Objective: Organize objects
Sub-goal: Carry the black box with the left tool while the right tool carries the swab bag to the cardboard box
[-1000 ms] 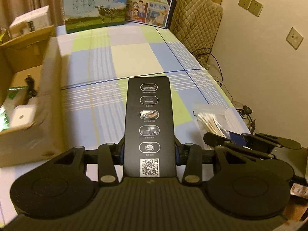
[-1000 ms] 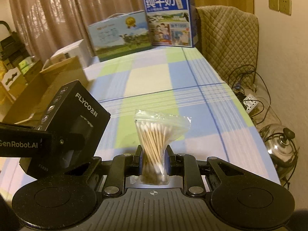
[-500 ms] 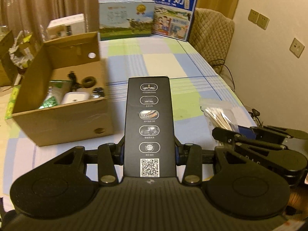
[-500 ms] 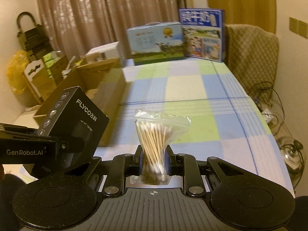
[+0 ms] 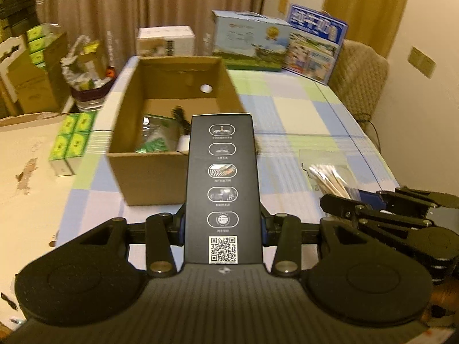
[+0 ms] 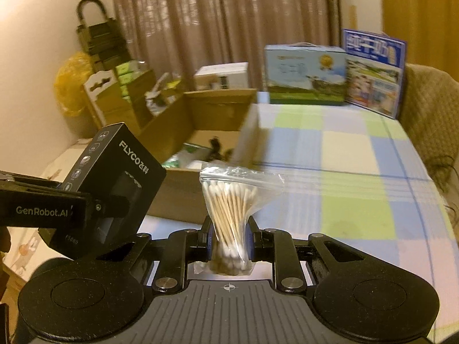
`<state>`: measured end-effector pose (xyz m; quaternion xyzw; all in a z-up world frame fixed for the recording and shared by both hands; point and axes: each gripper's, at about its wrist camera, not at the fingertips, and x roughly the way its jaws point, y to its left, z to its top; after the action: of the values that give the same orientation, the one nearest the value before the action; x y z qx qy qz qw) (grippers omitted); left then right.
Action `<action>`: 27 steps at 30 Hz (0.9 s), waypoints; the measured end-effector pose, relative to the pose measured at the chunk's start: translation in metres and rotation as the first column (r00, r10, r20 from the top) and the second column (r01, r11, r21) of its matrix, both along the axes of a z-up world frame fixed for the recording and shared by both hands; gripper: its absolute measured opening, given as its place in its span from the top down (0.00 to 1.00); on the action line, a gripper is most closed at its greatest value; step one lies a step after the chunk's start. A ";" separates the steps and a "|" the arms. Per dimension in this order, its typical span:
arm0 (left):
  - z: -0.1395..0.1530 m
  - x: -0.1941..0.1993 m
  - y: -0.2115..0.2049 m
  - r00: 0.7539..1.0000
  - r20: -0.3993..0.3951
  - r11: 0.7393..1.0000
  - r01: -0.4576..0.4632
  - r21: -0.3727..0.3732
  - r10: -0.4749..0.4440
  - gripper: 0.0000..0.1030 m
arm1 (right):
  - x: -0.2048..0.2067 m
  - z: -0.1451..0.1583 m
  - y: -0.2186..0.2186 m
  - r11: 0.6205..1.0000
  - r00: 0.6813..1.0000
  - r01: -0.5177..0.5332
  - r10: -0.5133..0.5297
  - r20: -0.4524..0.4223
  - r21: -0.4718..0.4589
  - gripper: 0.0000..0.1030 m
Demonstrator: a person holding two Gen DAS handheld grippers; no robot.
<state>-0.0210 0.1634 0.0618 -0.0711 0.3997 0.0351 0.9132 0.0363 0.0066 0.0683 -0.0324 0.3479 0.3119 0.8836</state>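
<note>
Checked tablecloth [image 5: 298, 109], curtains behind; left gripper [image 5: 223, 226] clamped on a black FLYCO box [image 5: 222, 177], right gripper [image 6: 229, 242] pinching a zip bag of cotton swabs [image 6: 232, 200], both held above the table just short of the open cardboard box [image 5: 155, 172]

Both grippers are matte black. The left gripper [image 5: 223, 226] has two round discs flanking a ribbed grey centre plate, angular linkage arms with silver screw heads, and blue pads inside the fingers. The right gripper [image 6: 228, 242] is built the same, with a small crosshair mark on its ribbed plate. Seen side-on, the left one bears white "GenRobot.AI" lettering
</note>
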 end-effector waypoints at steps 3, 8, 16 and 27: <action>0.004 -0.003 0.015 0.999 0.011 0.999 -0.031 0.005 0.031 0.63 | 0.002 0.003 0.017 1.000 1.000 -0.029 0.029 0.011 0.000 0.82; 0.015 0.000 0.034 0.998 0.028 0.998 -0.052 0.026 0.051 0.63 | 0.011 0.008 0.040 0.999 0.998 -0.049 0.049 0.025 -0.002 0.82; 0.036 0.022 0.057 0.996 0.069 0.997 -0.060 0.051 0.057 0.63 | 0.034 0.021 0.069 0.998 0.997 -0.062 0.062 0.048 0.002 0.82; 0.051 0.082 0.084 0.995 0.085 0.997 -0.053 0.061 0.048 0.63 | 0.087 0.030 0.097 0.999 0.997 -0.041 0.041 0.066 0.007 0.82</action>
<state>0.0610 0.2471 0.1127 -0.0537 0.3581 0.0678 0.9297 0.1232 0.1032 0.0987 -0.0461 0.3166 0.3300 0.8881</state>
